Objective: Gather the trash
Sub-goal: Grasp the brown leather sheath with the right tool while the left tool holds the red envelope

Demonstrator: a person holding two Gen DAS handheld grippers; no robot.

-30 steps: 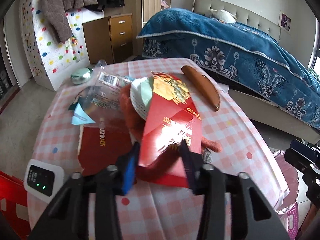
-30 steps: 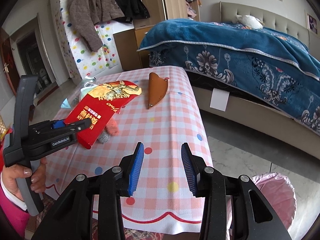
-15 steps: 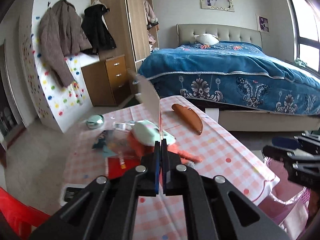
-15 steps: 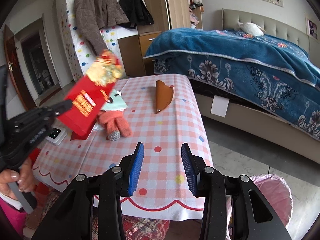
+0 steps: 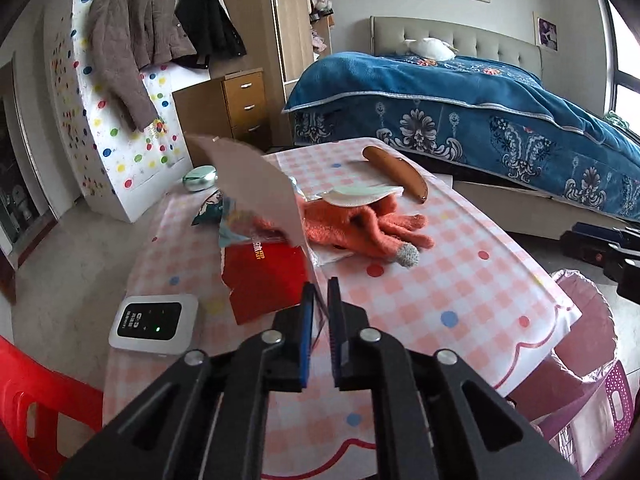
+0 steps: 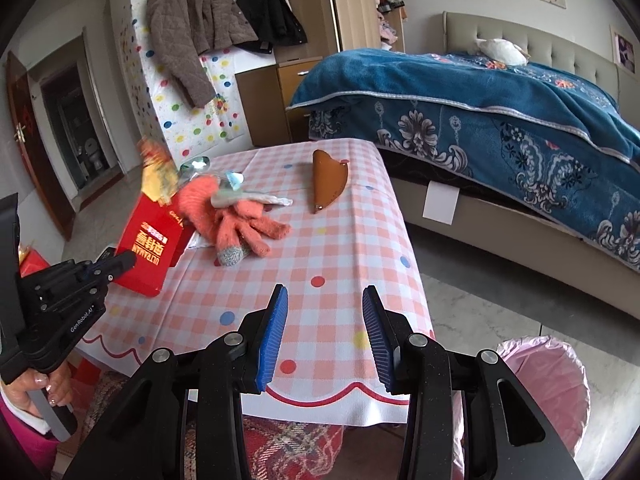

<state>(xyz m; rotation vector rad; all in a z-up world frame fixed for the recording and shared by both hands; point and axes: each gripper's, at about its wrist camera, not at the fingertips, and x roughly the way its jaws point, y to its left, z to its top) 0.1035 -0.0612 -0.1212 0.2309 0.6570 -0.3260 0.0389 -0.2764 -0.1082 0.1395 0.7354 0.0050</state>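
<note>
Trash first: red packet (image 6: 154,236) pinched by its lower edge in left claw (image 5: 319,300), lifted clear above bench (image 6: 340,280), grey back face toward the left wrist view, printed red face toward the right. Held by the rim, probably so the flat card hangs free for dropping. Right claw (image 6: 324,332) spread, holding nothing, poised over the bench's near edge. Pink-lined bin (image 6: 548,380) on the floor just beside the bench corner, mouth open, contents not visible. More litter on the bench: crinkled wrappers (image 5: 236,220) beside orange glove (image 5: 360,228).
</note>
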